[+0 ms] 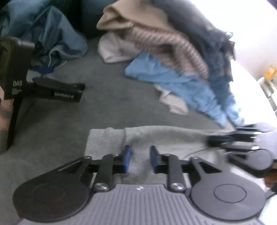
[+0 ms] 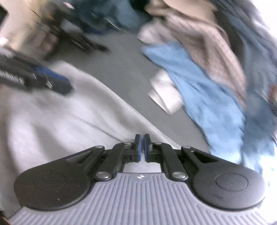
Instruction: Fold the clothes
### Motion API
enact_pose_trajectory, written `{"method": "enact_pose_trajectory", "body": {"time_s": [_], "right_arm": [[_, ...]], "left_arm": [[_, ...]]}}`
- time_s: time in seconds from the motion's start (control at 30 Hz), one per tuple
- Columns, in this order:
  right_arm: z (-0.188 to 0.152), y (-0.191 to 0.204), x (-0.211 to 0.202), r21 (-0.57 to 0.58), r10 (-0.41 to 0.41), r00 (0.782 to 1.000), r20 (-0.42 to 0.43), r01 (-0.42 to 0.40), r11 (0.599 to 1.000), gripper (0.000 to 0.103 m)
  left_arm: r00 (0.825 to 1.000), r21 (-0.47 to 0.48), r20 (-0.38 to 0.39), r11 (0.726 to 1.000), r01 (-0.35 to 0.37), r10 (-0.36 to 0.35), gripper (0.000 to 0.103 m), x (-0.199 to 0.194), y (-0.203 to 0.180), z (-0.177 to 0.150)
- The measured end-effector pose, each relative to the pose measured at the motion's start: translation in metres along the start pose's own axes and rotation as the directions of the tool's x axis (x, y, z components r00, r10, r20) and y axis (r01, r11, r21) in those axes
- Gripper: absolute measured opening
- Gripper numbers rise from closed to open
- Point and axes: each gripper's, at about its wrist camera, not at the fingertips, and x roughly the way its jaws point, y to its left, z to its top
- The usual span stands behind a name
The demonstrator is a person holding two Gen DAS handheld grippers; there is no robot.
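Left wrist view: my jaws over a grey sweatshirt (image 1: 164,138).
My left gripper (image 1: 139,158) stands narrowly parted, gripping nothing; my right gripper (image 2: 142,147) is closed.

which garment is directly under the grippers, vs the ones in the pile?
The light grey sweatshirt, spread flat on the grey bed surface. The bright blue, brown striped and tan garments lie crumpled in the pile beyond.

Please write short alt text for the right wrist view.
The right gripper, jaws shut, is over a pale grey knit garment spread on a dark grey surface. A crumpled light blue cloth lies right, amid piled clothes.
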Motion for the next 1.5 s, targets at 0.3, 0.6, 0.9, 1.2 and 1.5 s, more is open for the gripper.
{"method": "enact_pose_trajectory", "body": {"time_s": [0.3,0.6,0.9,1.2,1.5], "right_arm": [[-0.073,-0.077,-0.044,0.184,-0.212,0.976,-0.054,0.219,0.958,0.004],[-0.177,-0.182,-0.099,0.503,-0.467,0.869,-0.162,0.480,0.719,0.010],[-0.311,-0.147,-0.220,0.429,-0.512,0.839,-0.183,0.536,0.727,0.052],[-0.420,-0.154,-0.219,0.152,-0.535,0.795,-0.287,0.589,0.794,0.057],[-0.431,-0.211,-0.275,0.313,-0.514,0.835,-0.196,0.549,0.775,0.008]], "left_arm": [[0.998,0.045,-0.032,0.997,-0.060,0.062,0.021,0.010,-0.004,0.002],[0.984,0.088,-0.048,0.982,-0.170,0.174,0.028,0.007,-0.034,0.010],[0.990,0.113,0.053,0.985,-0.133,0.128,0.038,-0.019,-0.162,-0.004],[0.979,0.285,-0.108,0.938,0.197,-0.173,0.044,0.017,-0.354,-0.076],[0.947,0.468,-0.190,0.825,0.318,-0.258,0.044,0.039,-0.473,-0.129]]}}
